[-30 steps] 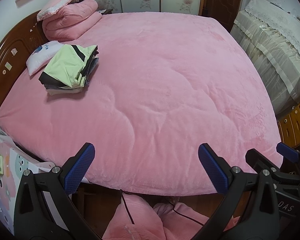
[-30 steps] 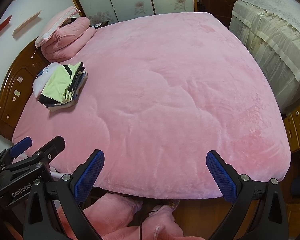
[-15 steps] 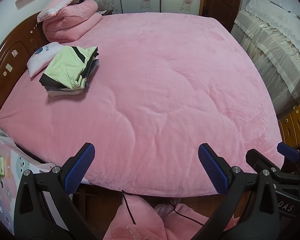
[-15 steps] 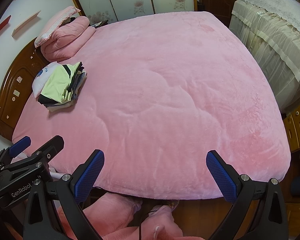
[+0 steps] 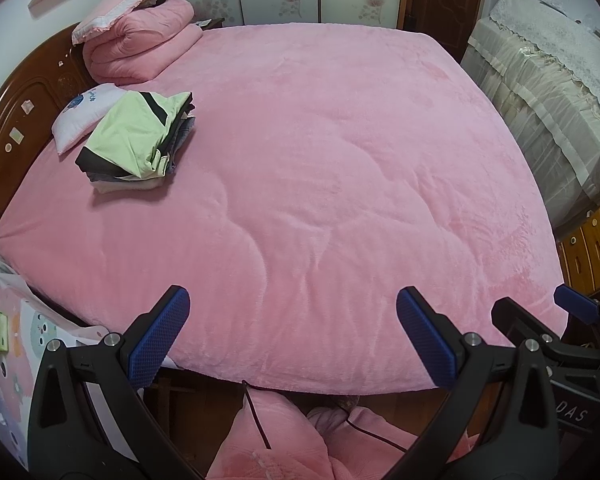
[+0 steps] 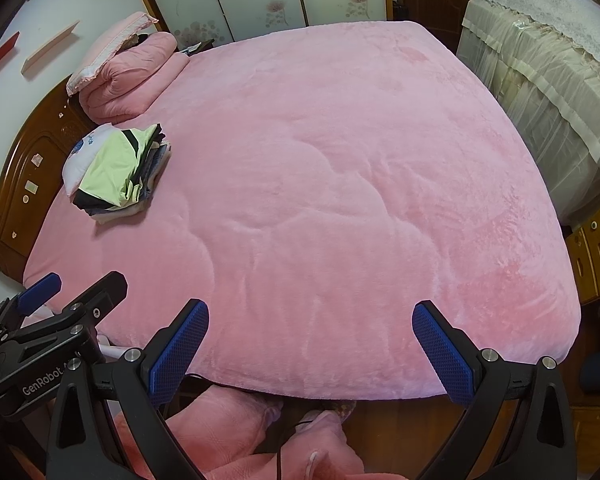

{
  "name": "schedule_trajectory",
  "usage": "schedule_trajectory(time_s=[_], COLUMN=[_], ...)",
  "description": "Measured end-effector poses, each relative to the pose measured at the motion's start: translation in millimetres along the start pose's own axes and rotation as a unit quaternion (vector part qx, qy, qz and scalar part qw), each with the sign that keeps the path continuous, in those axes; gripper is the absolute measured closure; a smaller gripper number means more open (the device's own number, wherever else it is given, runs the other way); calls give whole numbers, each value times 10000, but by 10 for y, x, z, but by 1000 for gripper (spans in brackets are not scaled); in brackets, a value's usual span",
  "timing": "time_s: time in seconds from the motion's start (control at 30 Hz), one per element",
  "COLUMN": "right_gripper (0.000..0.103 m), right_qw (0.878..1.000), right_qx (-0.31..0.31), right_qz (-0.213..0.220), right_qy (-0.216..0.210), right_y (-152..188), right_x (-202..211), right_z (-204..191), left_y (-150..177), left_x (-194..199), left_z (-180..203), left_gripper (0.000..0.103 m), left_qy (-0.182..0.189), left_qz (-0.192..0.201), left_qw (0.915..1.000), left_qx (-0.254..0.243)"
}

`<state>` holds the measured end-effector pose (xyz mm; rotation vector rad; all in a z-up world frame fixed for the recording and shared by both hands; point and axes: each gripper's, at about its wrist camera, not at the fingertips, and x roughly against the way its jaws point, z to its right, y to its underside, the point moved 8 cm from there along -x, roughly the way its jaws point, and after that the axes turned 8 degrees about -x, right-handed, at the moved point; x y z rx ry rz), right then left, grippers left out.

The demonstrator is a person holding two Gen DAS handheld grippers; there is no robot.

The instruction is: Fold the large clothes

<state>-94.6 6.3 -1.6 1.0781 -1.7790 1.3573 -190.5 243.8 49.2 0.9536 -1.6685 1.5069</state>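
While both tongs, left [image 5: 288, 334] and right [image 6: 310, 346], gape empty, one folded clothes stack [image 5: 138, 140] lies on one bed [image 5: 340, 160].

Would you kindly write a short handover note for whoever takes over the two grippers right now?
Left gripper: open, holding nothing, above the near edge of the bed.
Right gripper: open, holding nothing, beside the left one at the same edge.
Things: a stack of folded clothes, light green piece on top, lies on the pink bedspread near the headboard, leaning on a small white pillow. A folded pink quilt sits behind it.
Done: the stacked clothes look folded.
Left: no unfolded garment is visible on the bed; pink fabric lies low by the bed's foot, possibly the next piece, but I cannot tell.
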Motion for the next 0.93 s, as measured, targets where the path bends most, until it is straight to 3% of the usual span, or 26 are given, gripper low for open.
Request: schedule_trajectory(time_s=[0.93], right_gripper=[0], right_qw=[10000], right_qx=[15], right_qz=[-36], right_qy=[3], right_y=[-52], right_x=[-4], right_z=[67], left_y=[-57], left_x=[-115], left_z=[-9], left_gripper=[1], left_qy=[66], left_qz=[-64], left_qw=[9999], left_qx=[-47])
